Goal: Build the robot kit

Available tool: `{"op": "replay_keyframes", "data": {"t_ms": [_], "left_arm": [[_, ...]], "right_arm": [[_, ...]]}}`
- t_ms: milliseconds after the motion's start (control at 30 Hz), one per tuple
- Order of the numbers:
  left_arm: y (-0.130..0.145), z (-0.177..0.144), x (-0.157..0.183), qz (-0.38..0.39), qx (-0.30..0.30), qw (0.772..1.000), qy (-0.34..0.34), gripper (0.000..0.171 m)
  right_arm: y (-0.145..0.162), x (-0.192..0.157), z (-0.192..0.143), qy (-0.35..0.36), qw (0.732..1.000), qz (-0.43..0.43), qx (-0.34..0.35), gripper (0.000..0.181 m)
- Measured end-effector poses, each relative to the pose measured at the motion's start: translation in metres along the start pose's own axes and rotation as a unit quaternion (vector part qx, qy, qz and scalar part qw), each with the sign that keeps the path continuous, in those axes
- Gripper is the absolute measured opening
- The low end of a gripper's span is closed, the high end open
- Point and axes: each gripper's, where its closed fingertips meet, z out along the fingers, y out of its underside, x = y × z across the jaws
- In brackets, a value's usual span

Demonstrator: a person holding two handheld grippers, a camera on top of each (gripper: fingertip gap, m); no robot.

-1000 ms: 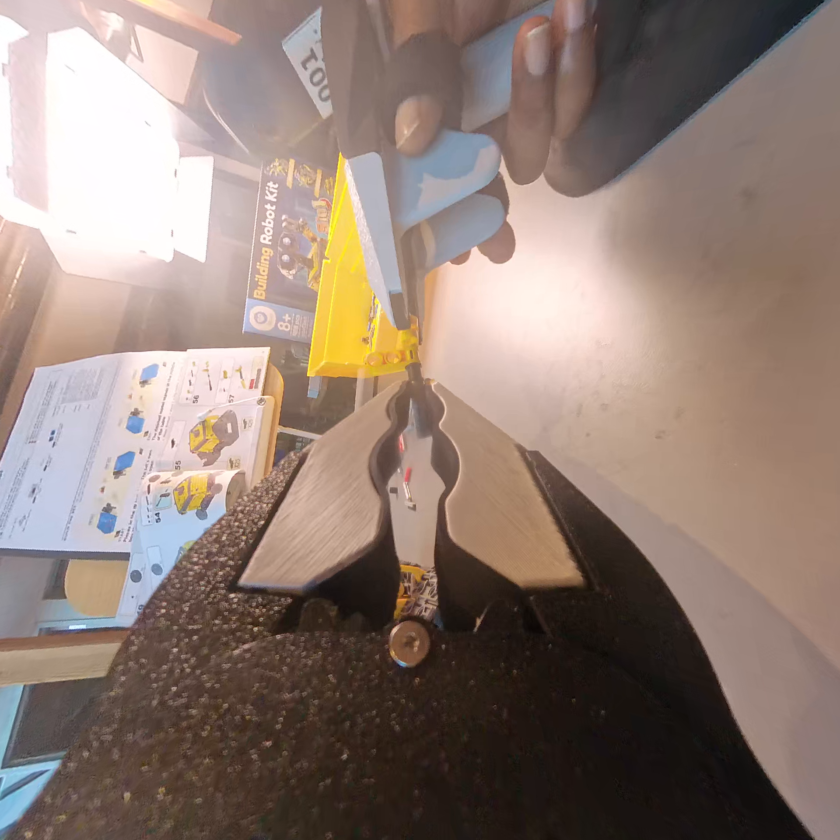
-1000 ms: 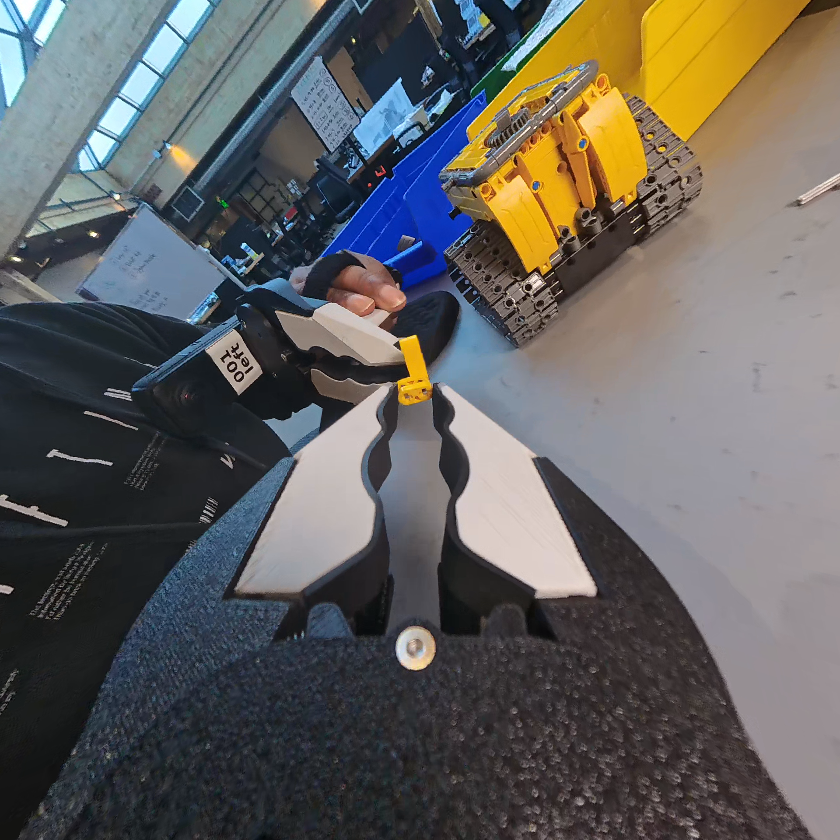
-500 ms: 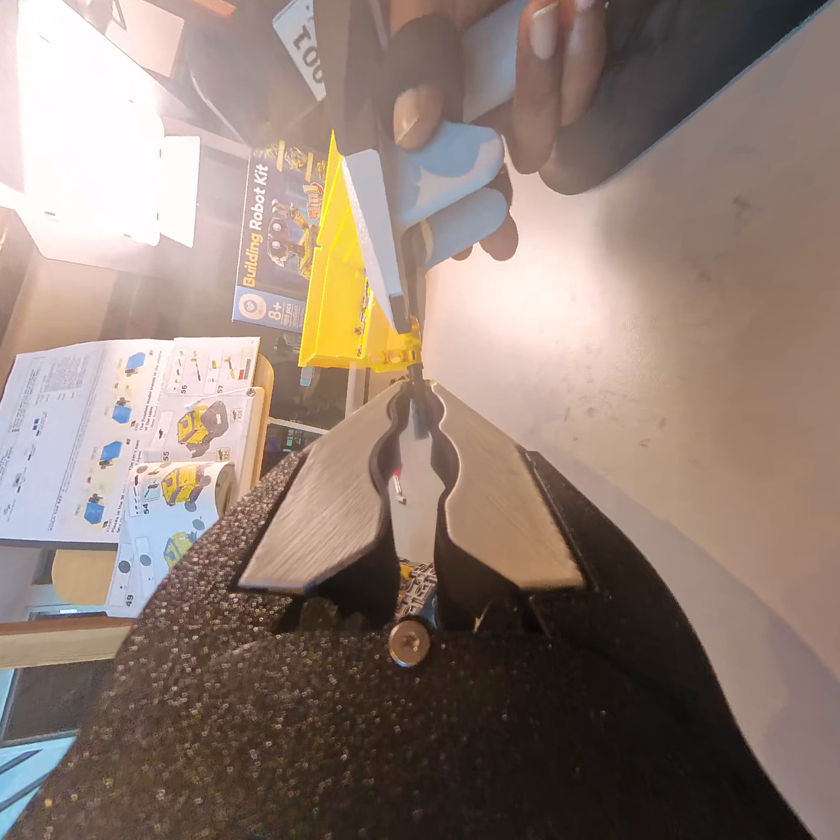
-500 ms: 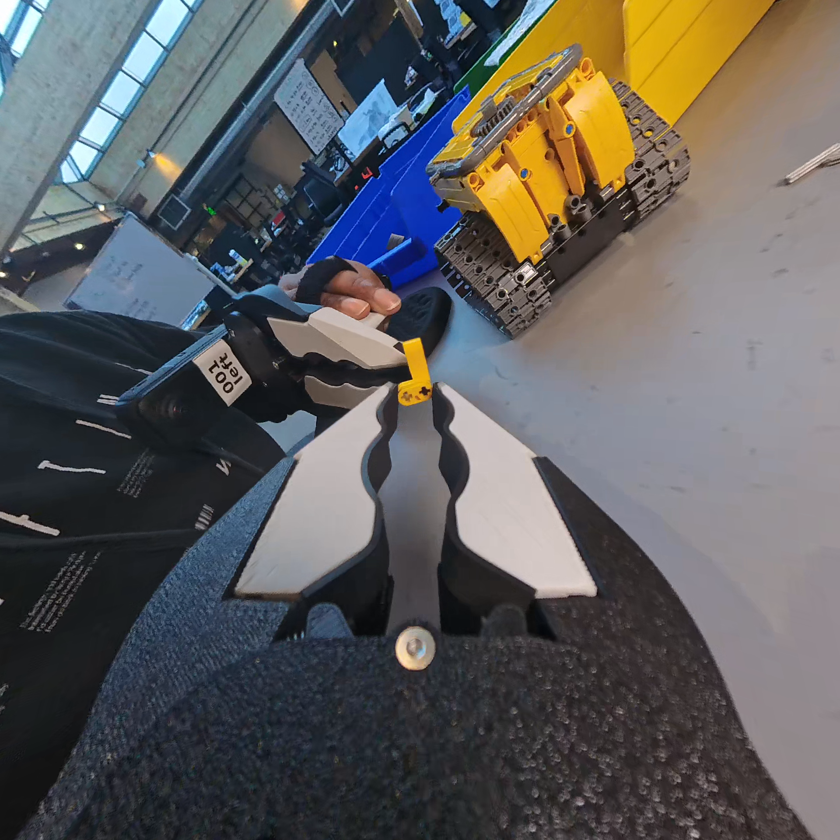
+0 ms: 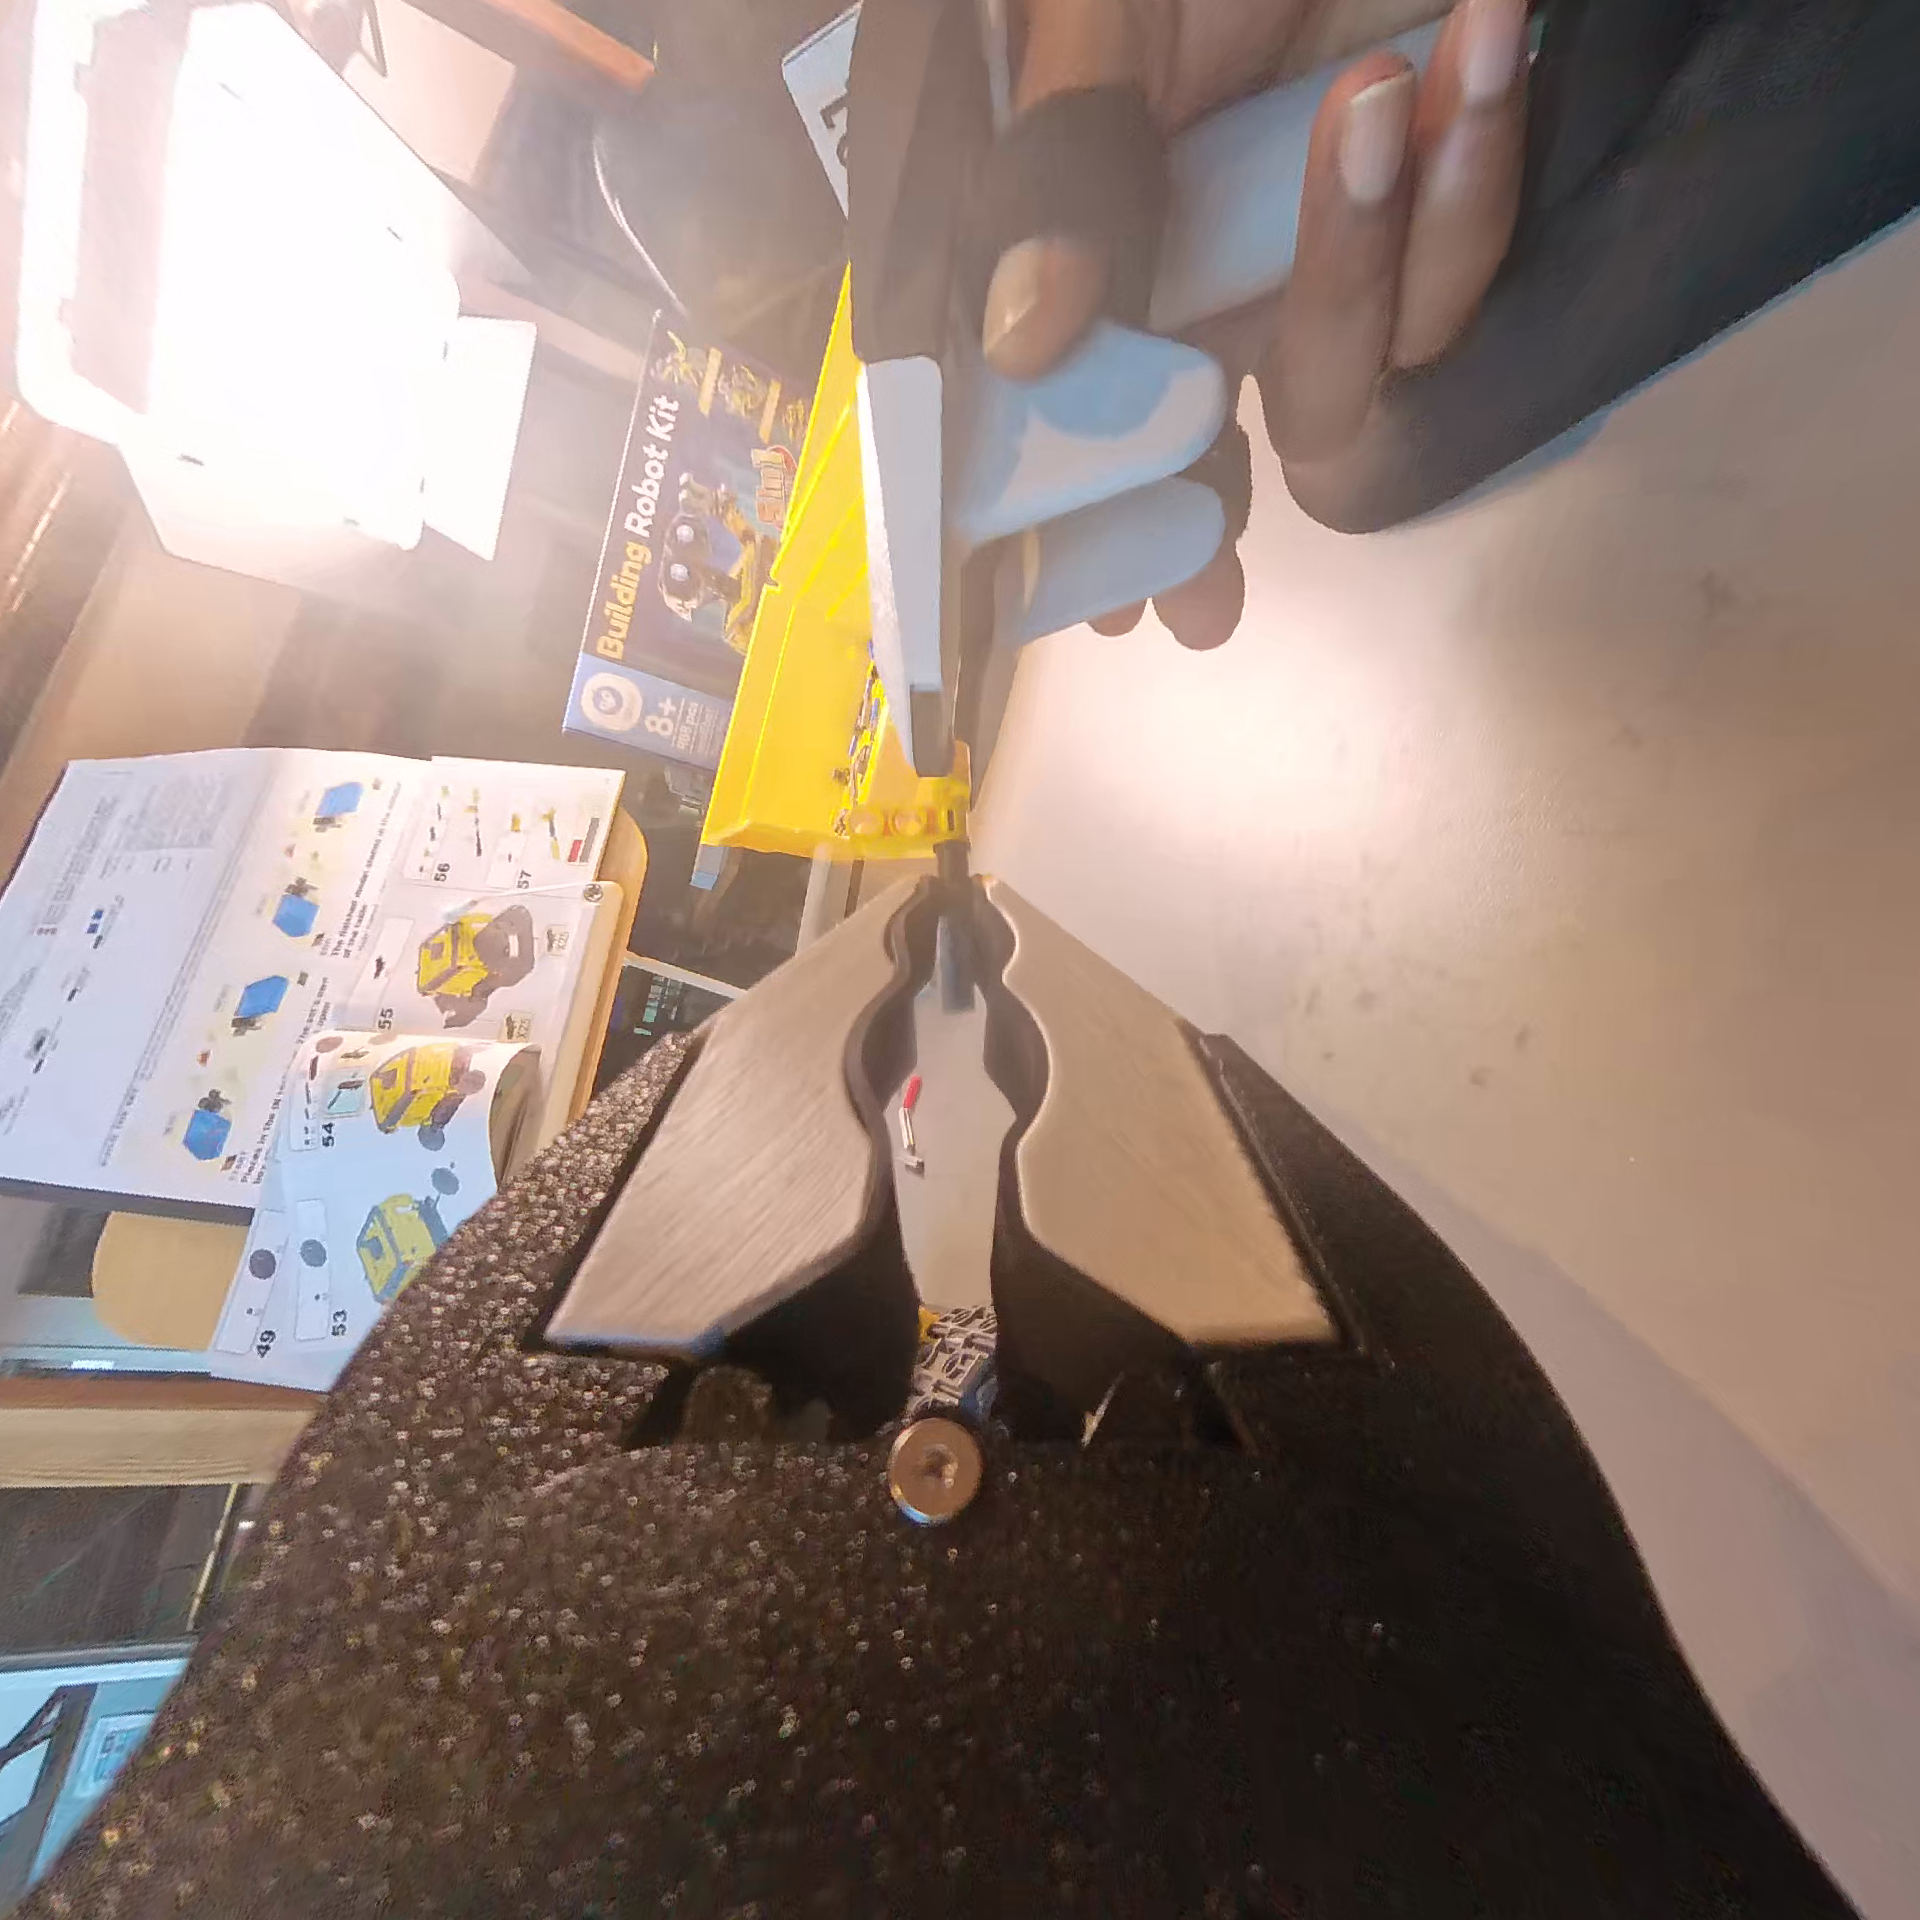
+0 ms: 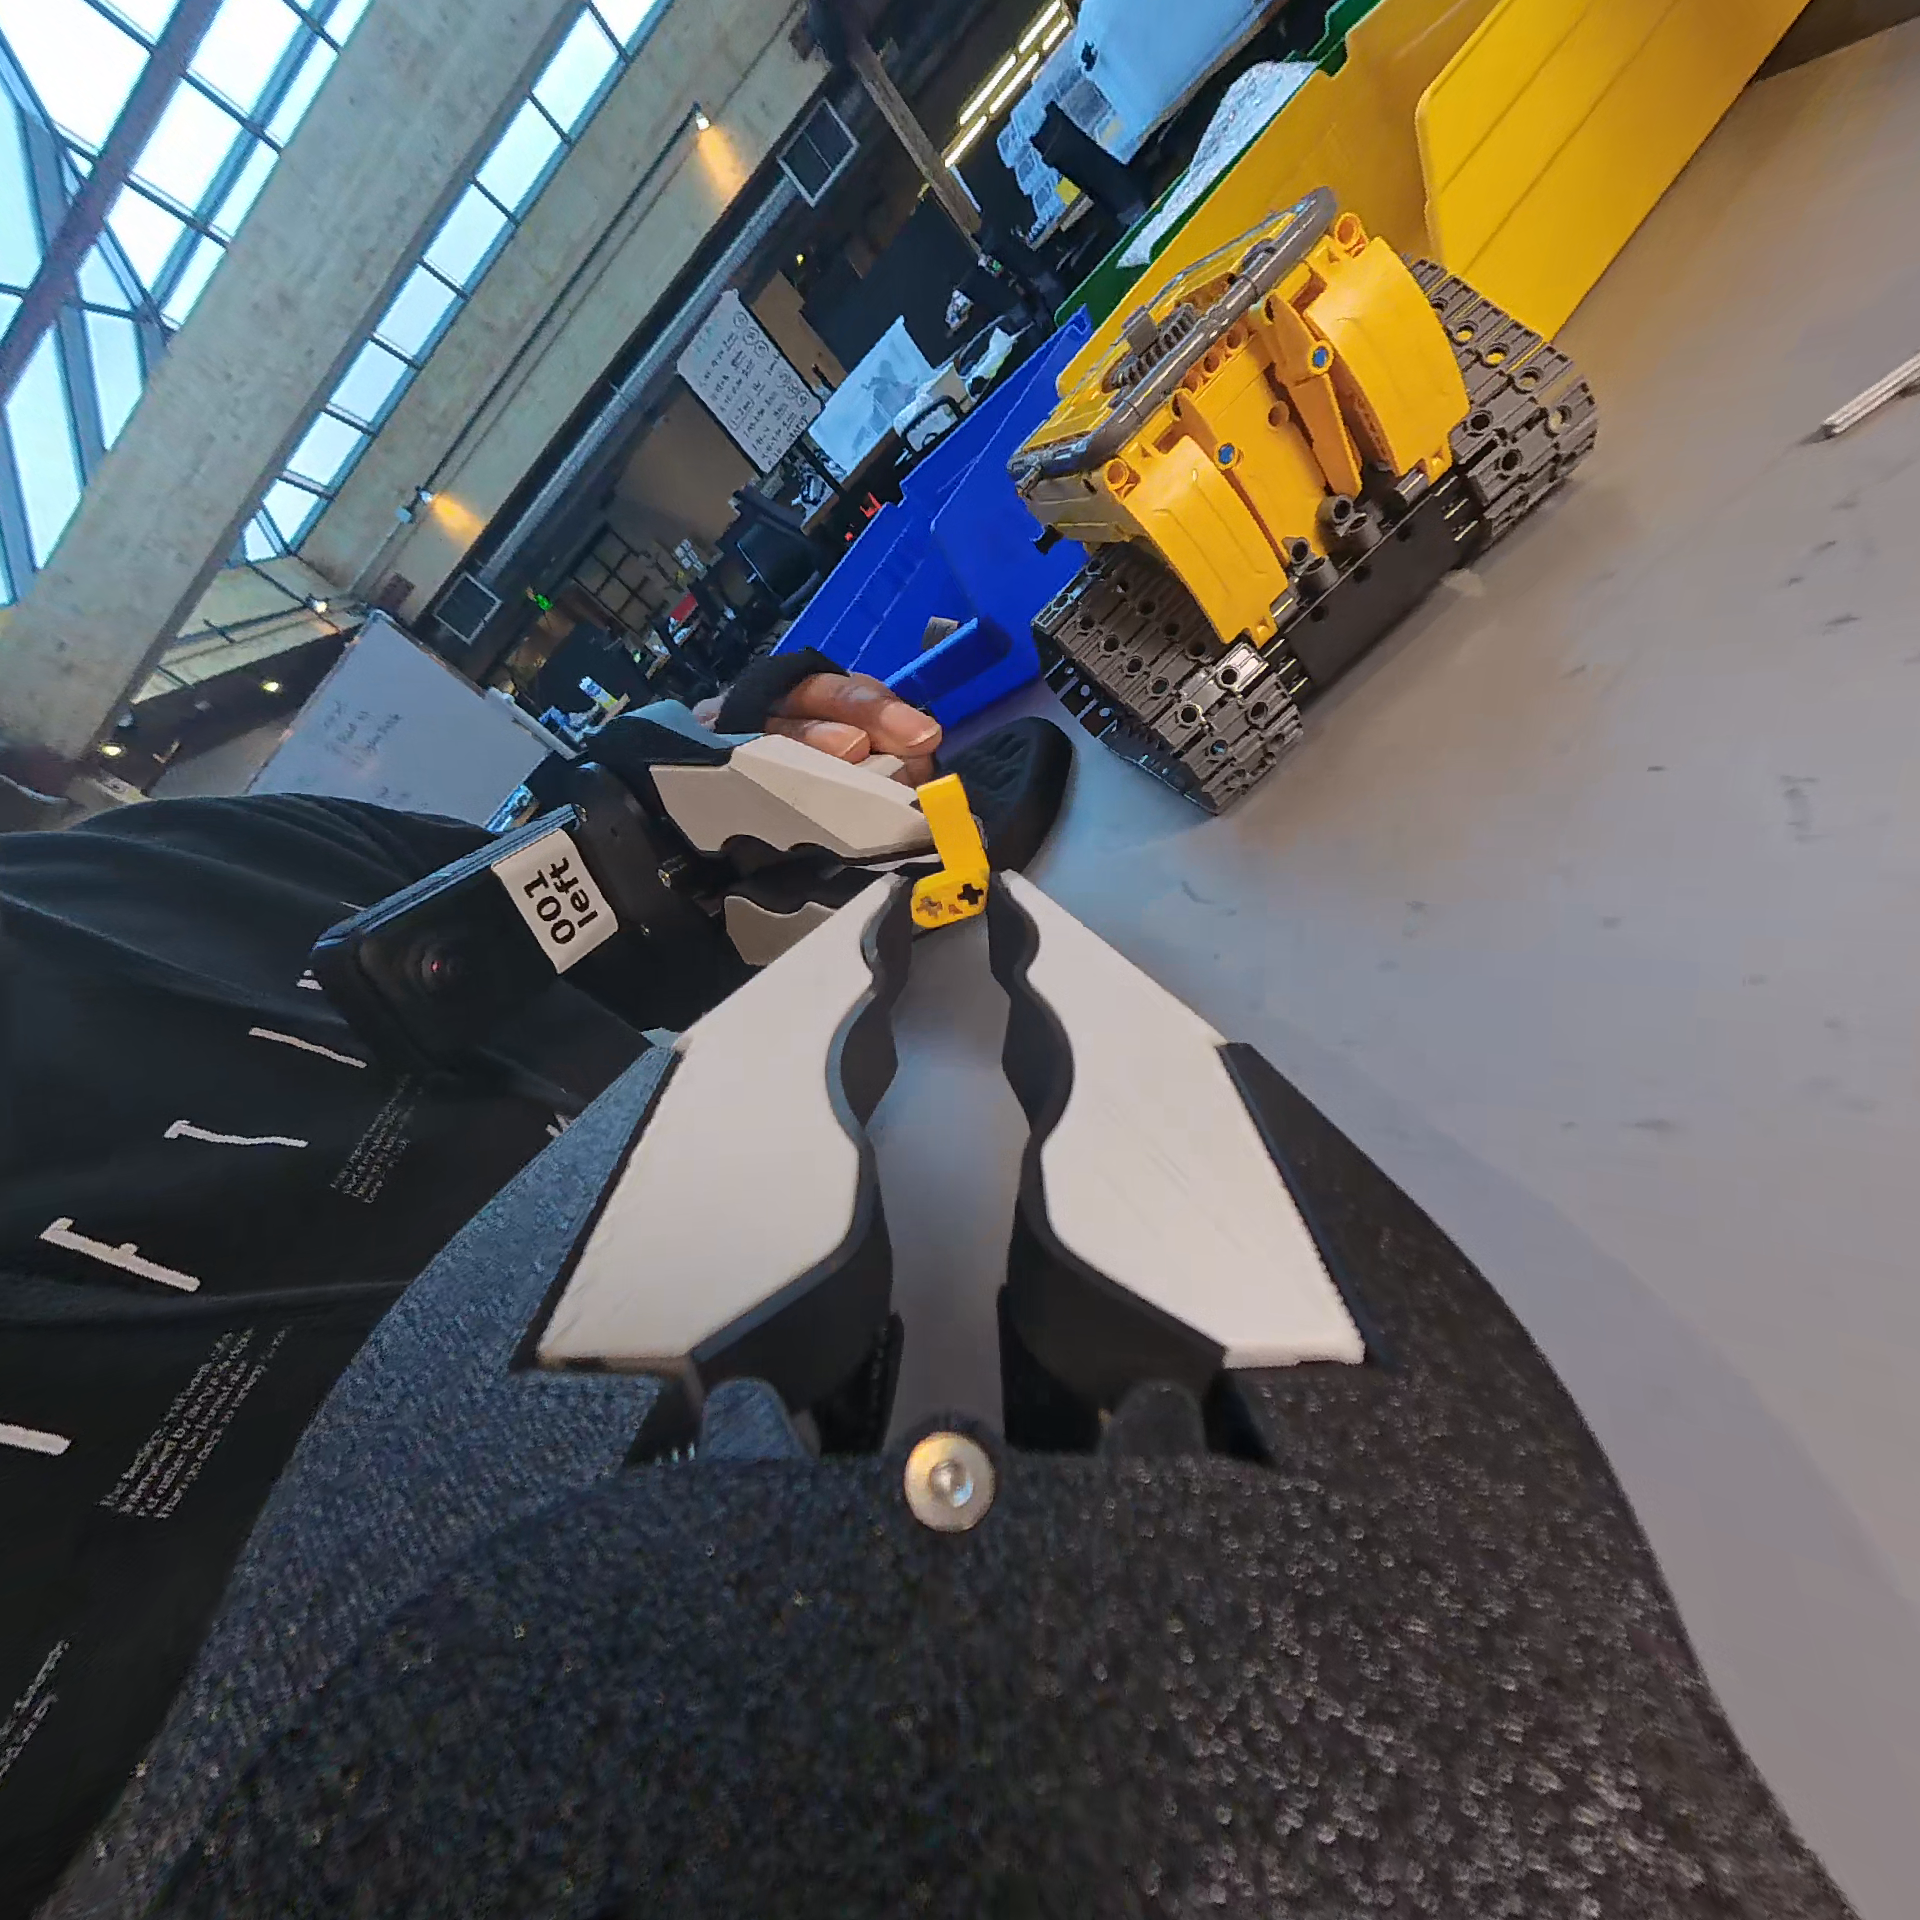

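Grey and scuffed, the desk (image 6: 1558, 935) carries a yellow tracked brick vehicle (image 6: 1299, 478) with blue bins (image 6: 956, 561) and yellow bins (image 6: 1538, 156) behind it. Off its edge in the left wrist view lie an open instruction booklet (image 5: 260, 935) and a kit box (image 5: 675, 551); a small red-tipped pin (image 5: 910, 1127) lies on the desk between that tool's fingers.

The right tool (image 6: 951, 899) is nearly closed, its tips pinching the short leg of a small yellow L-shaped brick piece (image 6: 948, 847). The left tool (image 5: 951, 894) is closed to a narrow slit on a thin dark pin (image 5: 951, 935), whose end meets the yellow piece. A gloved hand (image 5: 1351, 260) grips the right tool's handle just beyond.
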Motion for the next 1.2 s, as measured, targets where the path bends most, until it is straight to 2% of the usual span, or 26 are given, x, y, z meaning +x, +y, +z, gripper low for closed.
{"op": "replay_keyframes", "data": {"t_ms": [167,233,333,467,700,867,900,1000,1100,1167,1200], "left_arm": [[-0.001,-0.001,-0.004,-0.015,0.006,1.000,-0.006,0.002],[-0.002,-0.001,-0.002,-0.018,0.008,1.000,-0.001,0.002],[0.000,-0.001,-0.008,-0.018,0.005,1.000,-0.012,0.002],[-0.003,-0.002,-0.020,-0.020,0.020,0.999,-0.037,0.004],[0.015,0.000,-0.026,0.003,-0.012,0.998,-0.066,0.005],[0.010,0.002,-0.023,0.008,-0.007,0.998,-0.064,0.004],[0.010,0.002,-0.023,0.006,-0.006,0.998,-0.063,0.004],[0.010,0.001,-0.023,-0.001,-0.004,0.998,-0.062,0.005],[0.003,-0.001,-0.017,-0.076,0.043,0.996,-0.010,0.009],[-0.003,-0.004,-0.016,-0.180,0.082,0.979,0.053,0.026],[-0.008,-0.007,-0.016,-0.238,0.105,0.962,0.088,0.030]], "right_arm": [[-0.005,-0.005,0.002,-0.010,1.000,0.005,0.024,0.014],[0.001,-0.010,0.008,-0.018,1.000,-0.001,0.010,0.017],[-0.006,-0.011,0.009,0.007,0.999,-0.037,0.017,0.016],[-0.016,-0.018,0.005,0.006,0.998,-0.067,0.001,0.016],[-0.017,-0.008,0.009,0.100,0.978,-0.183,-0.011,0.023],[-0.022,-0.001,0.011,0.157,0.961,-0.226,-0.015,0.025],[-0.021,0.000,0.012,0.159,0.959,-0.233,-0.020,0.017],[-0.020,-0.002,0.014,0.149,0.957,-0.247,-0.027,0.016],[-0.018,-0.008,0.009,0.119,0.944,-0.307,-0.039,0.016],[-0.014,-0.014,0.001,0.093,0.927,-0.358,-0.066,0.016],[-0.012,-0.020,-0.003,0.070,0.917,-0.385,-0.078,0.016]]}}
